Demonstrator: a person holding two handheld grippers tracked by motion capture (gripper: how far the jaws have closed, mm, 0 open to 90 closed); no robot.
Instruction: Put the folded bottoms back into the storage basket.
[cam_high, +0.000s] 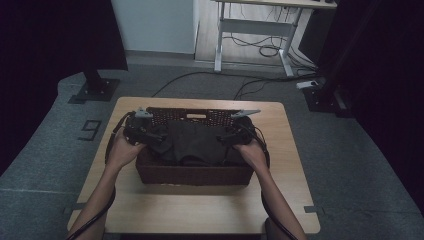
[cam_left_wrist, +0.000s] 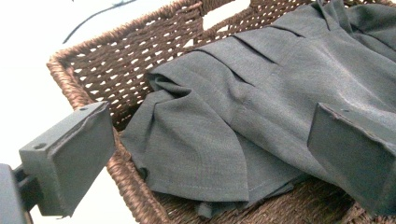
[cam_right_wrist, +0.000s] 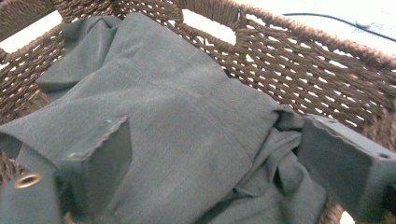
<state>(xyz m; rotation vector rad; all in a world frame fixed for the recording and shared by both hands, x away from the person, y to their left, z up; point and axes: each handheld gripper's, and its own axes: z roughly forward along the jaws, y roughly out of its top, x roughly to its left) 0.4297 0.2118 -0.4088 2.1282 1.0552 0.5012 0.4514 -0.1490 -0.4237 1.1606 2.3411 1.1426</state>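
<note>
Grey garment (cam_high: 192, 142) lies folded inside the wicker basket (cam_high: 195, 175) at table centre. Left gripper (cam_high: 150, 136) at nine o'clock and right gripper (cam_high: 227, 137) at three o'clock stand with jaws spread, clamping nothing; likely the cloth is released to settle.

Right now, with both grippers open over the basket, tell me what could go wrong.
1. The cloth lies bunched in the basket, with folds near the rim; it may ride up when the grippers pull away.
2. The left gripper straddles the rim, one jaw outside; closing there could pinch wicker.
3. The right gripper sits low over the folds; its jaws might drag an edge out.
</note>
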